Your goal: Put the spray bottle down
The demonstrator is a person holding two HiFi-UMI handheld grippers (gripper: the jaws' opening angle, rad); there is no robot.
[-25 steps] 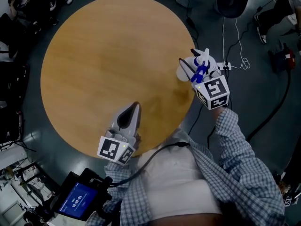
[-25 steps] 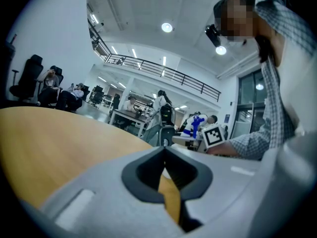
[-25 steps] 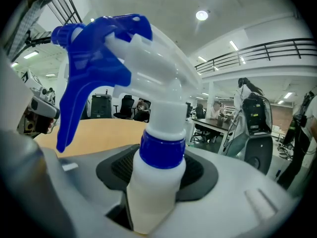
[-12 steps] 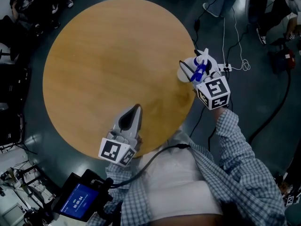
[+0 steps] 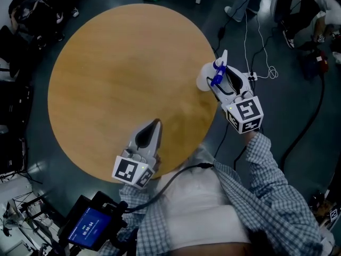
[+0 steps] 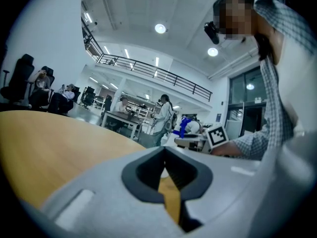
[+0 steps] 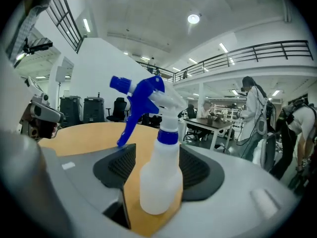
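Change since the earlier frame: right gripper (image 5: 218, 79) drawn back a little toward the person, its jaws spread wider than before; the head camera has also shifted, so how far it drew back is uncertain. Item one: spray bottle (image 7: 159, 182), white translucent body, blue collar and blue trigger head (image 7: 141, 90), standing upright on the round wooden table (image 5: 117, 68) near its right edge. Placement: bottle between the right gripper's ribbed dark pads (image 7: 121, 165), the jaws wide and apparently clear of the bottle on both sides, though the far pad is partly hidden behind the body. Item two: left gripper (image 5: 155, 122), low over the table's near edge, well apart from the bottle, jaws drawn together to a point, nothing between them. Item three: marker cube (image 5: 244, 113) on the right gripper, above a checked sleeve (image 5: 266, 169).
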